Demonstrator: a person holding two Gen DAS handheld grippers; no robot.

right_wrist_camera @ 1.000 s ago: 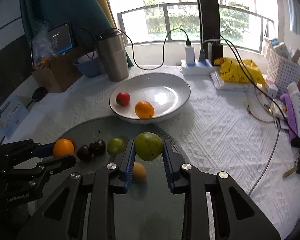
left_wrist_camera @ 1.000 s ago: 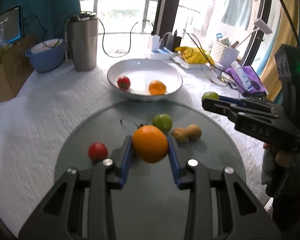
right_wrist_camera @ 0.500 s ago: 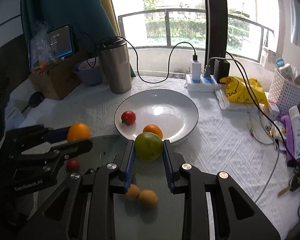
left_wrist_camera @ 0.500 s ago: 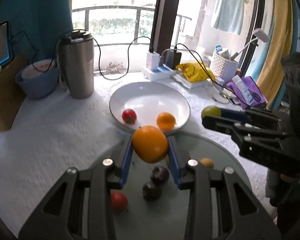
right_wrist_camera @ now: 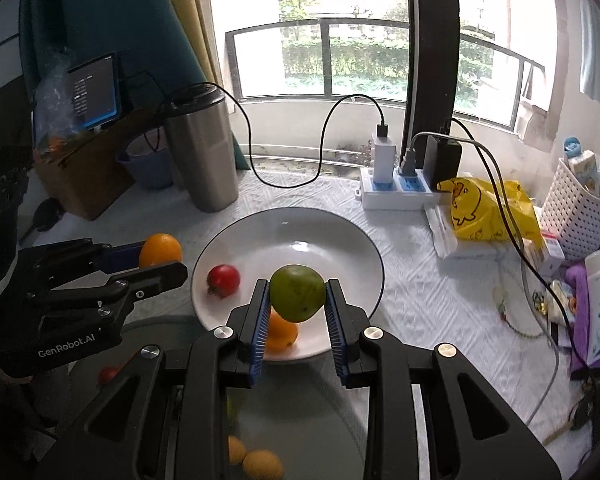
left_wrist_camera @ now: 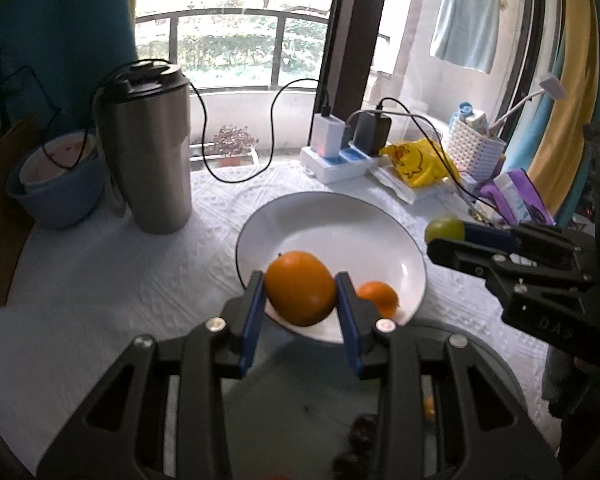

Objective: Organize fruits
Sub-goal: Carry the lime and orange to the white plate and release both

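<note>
My left gripper is shut on a large orange and holds it above the near left rim of the white plate. My right gripper is shut on a green fruit above the plate's near edge. A small orange and a red tomato lie in the plate. The right gripper shows in the left wrist view with the green fruit. The left gripper shows in the right wrist view with the orange.
A grey round board lies near me with small yellow fruits, a red tomato and dark fruits. A steel tumbler, a blue bowl, a power strip, a yellow bag and a white basket stand behind the plate.
Both grippers have moved forward from over the grey board to over the white plate, each still holding its fruit.
</note>
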